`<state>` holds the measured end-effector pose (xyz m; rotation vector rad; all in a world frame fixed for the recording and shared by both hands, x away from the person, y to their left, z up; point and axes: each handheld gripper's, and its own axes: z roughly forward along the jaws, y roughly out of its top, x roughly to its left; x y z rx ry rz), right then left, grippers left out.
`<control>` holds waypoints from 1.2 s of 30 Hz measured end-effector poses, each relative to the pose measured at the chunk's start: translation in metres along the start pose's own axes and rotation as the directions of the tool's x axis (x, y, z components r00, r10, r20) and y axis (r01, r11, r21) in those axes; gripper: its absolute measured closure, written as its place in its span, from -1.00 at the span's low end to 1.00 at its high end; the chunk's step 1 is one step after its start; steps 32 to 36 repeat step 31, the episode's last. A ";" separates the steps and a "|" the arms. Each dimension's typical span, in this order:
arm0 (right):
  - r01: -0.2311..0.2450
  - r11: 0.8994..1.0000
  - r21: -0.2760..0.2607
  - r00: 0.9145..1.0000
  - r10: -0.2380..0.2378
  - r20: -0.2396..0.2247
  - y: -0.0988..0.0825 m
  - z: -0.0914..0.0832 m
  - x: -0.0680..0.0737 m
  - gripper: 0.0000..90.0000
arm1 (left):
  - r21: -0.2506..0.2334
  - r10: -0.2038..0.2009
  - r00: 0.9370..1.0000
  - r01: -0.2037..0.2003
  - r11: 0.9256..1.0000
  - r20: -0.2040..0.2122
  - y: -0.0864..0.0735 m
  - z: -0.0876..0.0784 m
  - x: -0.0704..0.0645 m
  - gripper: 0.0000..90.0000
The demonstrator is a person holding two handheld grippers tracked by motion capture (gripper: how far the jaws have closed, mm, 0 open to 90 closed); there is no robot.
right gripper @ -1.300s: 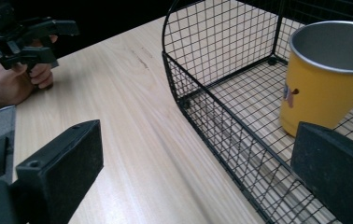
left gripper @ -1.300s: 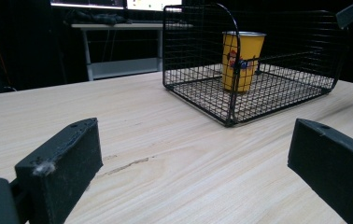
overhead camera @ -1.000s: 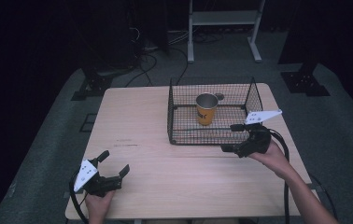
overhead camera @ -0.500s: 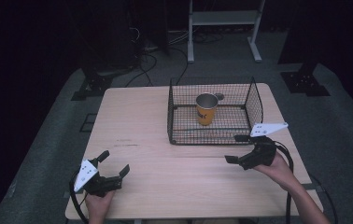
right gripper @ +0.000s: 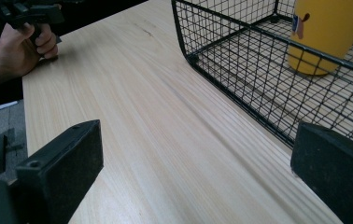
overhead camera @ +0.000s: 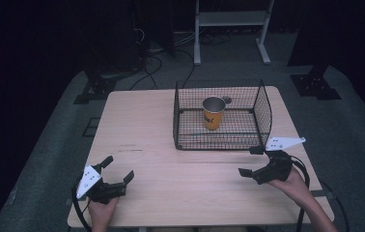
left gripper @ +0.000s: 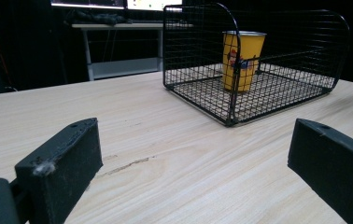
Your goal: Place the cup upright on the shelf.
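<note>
- High view: the right tool (overhead camera: 252, 162) is being held open and empty near the surface (overhead camera: 142, 125), just in front of the wire basket (overhead camera: 263, 113); the left tool (overhead camera: 118, 170), likewise open, is being rested well apart, probably idle. The yellow cup (overhead camera: 213, 113) is standing upright inside the basket.
- Left gripper view: the cup (left gripper: 243, 58) is being framed far beyond the spread jaws.
- Right gripper view: the cup (right gripper: 331, 35) is being seen behind the basket wall (right gripper: 240, 60), ahead and to the right.

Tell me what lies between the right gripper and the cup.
The basket's wire wall. In the high view it stands between the right gripper and the cup; otherwise bare table.
</note>
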<state>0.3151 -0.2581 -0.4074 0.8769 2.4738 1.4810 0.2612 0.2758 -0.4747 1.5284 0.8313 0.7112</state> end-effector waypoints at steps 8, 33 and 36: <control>-0.022 1.000 -0.008 0.999 0.022 0.024 -0.015 -0.007 -0.001 -0.96 | 0.000 0.000 1.000 0.000 1.000 -0.002 0.000 0.000 0.000 -0.95; -0.082 0.993 -0.084 0.992 0.089 0.086 -0.071 -0.011 0.018 -0.96 | 0.004 0.002 1.000 -0.002 1.000 -0.005 0.000 0.001 0.000 -0.95; -0.082 0.993 -0.084 0.992 0.089 0.086 -0.071 -0.011 0.018 -0.96 | 0.004 0.002 1.000 -0.002 1.000 -0.005 0.000 0.001 0.000 -0.95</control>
